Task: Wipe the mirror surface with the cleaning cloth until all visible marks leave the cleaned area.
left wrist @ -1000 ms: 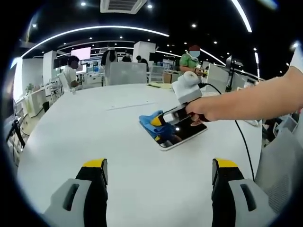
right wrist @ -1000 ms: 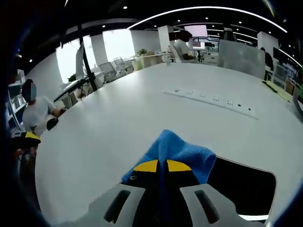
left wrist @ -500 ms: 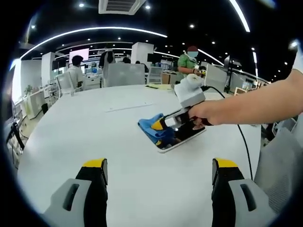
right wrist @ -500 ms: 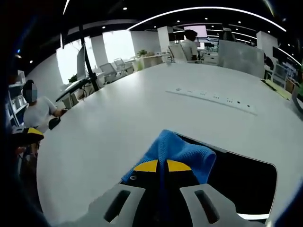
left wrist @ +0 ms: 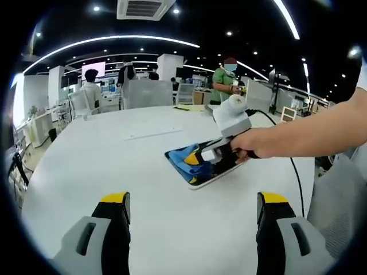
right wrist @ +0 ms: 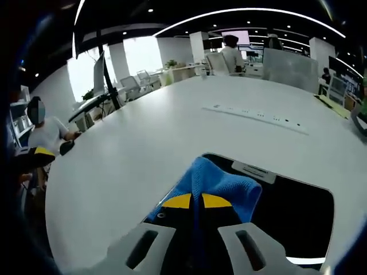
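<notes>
At the right gripper view's bottom centre, the right tool (right wrist: 196,201) clamps the blue cloth (right wrist: 221,184), apparently touching the mirror (right wrist: 292,209); the left tool (left wrist: 192,213) gapes above the white table (left wrist: 86,166).

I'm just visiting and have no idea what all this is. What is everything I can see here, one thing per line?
mirror: one, dark glass with a pale rim, flat on the table.
cleaning cloth: one, blue, on the mirror's near end, pinched by the right gripper.
table: one, white, large and round.
socket strip: one, white, set in the table beyond the mirror.
black cable: one, trailing over the table edge.
people: several, in the office behind the table.
right gripper: one, grey with yellow tips, jaws closed on the cloth, held by a hand.
left gripper: one, same colours, jaws wide apart above the table.
</notes>
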Demonstrator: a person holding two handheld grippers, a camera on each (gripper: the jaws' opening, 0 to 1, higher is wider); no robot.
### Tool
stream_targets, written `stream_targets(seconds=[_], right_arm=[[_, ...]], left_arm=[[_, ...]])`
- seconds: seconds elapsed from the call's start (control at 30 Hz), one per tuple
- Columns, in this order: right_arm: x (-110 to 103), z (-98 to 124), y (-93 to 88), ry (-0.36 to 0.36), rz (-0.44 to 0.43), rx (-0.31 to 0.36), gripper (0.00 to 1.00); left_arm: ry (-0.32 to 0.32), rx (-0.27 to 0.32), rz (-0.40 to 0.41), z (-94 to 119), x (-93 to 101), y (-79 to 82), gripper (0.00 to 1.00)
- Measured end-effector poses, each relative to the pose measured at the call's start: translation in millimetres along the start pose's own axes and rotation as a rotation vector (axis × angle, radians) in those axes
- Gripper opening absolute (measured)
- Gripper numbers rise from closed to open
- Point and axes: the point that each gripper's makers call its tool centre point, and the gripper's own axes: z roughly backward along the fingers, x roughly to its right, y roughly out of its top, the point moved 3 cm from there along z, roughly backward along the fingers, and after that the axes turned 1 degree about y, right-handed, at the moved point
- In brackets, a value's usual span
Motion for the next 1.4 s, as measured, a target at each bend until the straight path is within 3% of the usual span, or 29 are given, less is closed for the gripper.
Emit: stream_targets(seconds=[0.77, 1.4], right_arm=[[-20, 19, -15.5, -0.002, 0.016, -0.001, 0.0], [-25, 26, -23.6, -0.048, 0.041, 0.064, 0.0]], left_arm=[[-0.005, 0.017, -0.012, 3, 2.7, 4.5, 0.92], [-0.004, 0.015, -0.015, 5, 3.8, 3.1, 0.92]])
